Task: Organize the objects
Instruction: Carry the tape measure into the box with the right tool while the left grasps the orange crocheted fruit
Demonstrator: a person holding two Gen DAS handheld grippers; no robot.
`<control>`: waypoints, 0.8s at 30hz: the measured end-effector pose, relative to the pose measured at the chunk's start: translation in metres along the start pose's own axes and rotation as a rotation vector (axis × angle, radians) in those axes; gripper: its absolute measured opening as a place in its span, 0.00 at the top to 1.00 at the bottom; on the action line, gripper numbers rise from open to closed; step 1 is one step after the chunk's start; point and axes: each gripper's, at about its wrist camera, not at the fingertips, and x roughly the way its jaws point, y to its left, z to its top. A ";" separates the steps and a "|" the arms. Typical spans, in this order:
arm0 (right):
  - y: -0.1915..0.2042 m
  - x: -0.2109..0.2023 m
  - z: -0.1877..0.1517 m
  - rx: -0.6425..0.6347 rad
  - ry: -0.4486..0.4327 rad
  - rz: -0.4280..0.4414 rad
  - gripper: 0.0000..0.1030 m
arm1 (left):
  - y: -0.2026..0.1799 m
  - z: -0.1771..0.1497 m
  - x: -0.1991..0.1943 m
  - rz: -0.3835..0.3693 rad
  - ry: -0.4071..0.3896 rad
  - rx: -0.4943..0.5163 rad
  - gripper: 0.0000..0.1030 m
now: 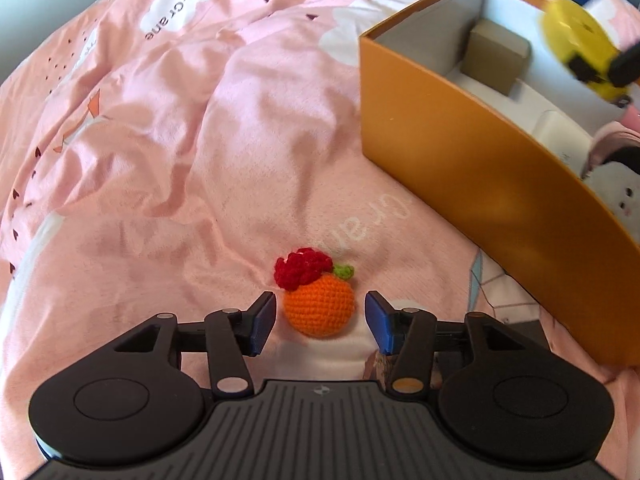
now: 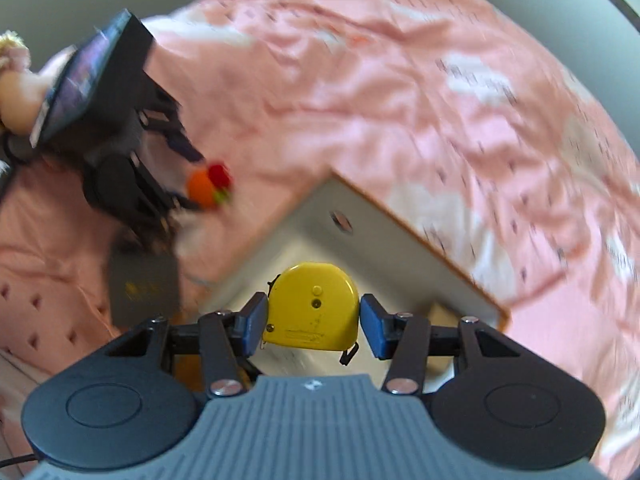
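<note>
A crocheted orange with a red flower and green leaf point(image 1: 319, 306) lies on the pink bedsheet point(image 1: 200, 140). My left gripper point(image 1: 320, 320) is open and straddles it, with a gap between each blue pad and the toy. The same toy point(image 2: 204, 190) shows blurred in the right wrist view, next to the left gripper point(image 2: 188, 184). My right gripper point(image 2: 314, 322) is shut on a yellow tape measure point(image 2: 314, 312) and hangs over the open orange box point(image 2: 400, 256). From the left wrist view the tape measure point(image 1: 572, 36) is above the box's point(image 1: 460, 152) far side.
Inside the box sit a tan block point(image 1: 496, 56), a white item point(image 1: 560, 132) and a white plush point(image 1: 616, 192). A dark flat card point(image 2: 144, 290) lies on the sheet near the box's left corner. A doll point(image 2: 16, 80) lies at the far left.
</note>
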 end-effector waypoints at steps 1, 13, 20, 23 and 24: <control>-0.005 0.002 -0.008 0.005 0.019 -0.005 0.49 | 0.001 0.001 0.003 0.001 0.007 -0.006 0.42; -0.032 0.054 -0.057 -0.286 0.246 0.012 0.49 | 0.000 0.005 0.023 0.022 0.073 -0.020 0.55; -0.034 0.073 -0.063 -0.501 0.339 0.089 0.49 | 0.002 0.007 -0.007 0.010 -0.007 -0.064 0.55; -0.030 0.088 -0.064 -0.576 0.403 0.057 0.89 | -0.001 0.013 -0.030 0.009 -0.068 -0.067 0.55; -0.029 0.091 -0.065 -0.600 0.418 0.052 0.87 | -0.003 0.016 -0.038 0.004 -0.088 -0.066 0.55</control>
